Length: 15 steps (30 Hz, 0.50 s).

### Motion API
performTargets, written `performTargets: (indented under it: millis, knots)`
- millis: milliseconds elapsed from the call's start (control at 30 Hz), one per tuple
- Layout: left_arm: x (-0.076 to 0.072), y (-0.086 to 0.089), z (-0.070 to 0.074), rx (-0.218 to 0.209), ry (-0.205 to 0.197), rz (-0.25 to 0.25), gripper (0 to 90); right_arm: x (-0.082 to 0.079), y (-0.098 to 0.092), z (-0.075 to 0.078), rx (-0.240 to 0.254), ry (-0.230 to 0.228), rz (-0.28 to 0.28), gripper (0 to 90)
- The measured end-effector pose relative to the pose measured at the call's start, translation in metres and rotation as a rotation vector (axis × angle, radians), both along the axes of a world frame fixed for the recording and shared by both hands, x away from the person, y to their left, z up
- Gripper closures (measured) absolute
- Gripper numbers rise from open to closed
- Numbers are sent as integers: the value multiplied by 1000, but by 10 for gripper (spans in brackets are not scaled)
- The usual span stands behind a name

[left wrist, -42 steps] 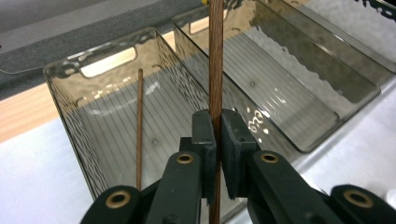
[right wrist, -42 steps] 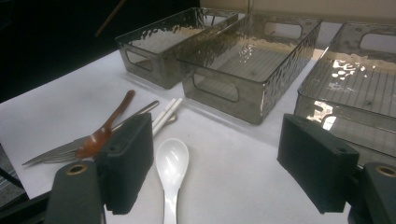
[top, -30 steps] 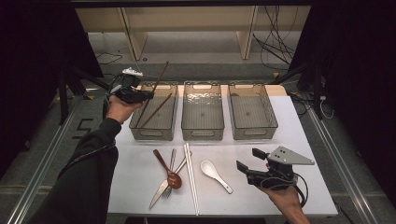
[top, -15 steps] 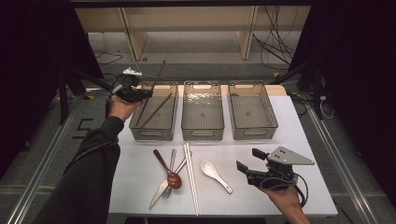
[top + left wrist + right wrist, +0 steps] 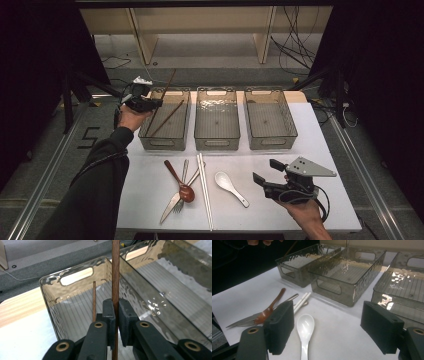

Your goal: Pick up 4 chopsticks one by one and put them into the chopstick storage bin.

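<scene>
High view: left gripper (image 5: 155,104) up at the left bin (image 5: 150,134), by its far left corner, jaws pinched on a brown chopstick (image 5: 169,82) that sticks up and leans over the rim. One more brown chopstick (image 5: 167,118) lying slanted inside that bin. Middle bin (image 5: 216,142) and right bin (image 5: 272,141) side by side, close together. Lots of bare white table (image 5: 330,150) at the right. Right gripper (image 5: 260,172) low near the front edge, jaws wide apart, nothing in them, just beside the white spoon (image 5: 230,187).

Left gripper view: close up, pads tight on the chopstick (image 5: 115,270), standing straight over the bin wall (image 5: 52,315). Second stick (image 5: 94,300) leaning inside.

Right gripper view: white spoon (image 5: 305,327) between the open jaws, not touched. Brown spoon (image 5: 270,307), fork (image 5: 244,320) and white chopsticks (image 5: 302,300) crowded at the left.
</scene>
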State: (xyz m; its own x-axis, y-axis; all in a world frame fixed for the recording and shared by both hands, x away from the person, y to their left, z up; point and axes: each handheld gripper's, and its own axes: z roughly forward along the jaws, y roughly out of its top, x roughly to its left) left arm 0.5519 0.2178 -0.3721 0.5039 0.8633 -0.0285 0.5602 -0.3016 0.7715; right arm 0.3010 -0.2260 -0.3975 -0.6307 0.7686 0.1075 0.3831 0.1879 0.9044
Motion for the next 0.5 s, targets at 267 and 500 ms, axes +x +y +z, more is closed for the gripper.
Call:
performTargets:
  millis: [267,500]
  knots:
    - [0,2,-6,8,15,0,831,0,1,0,-2,1,1,274]
    - [0,3,-14,-9,62,6,719,0,0,0,-2,0,0,274]
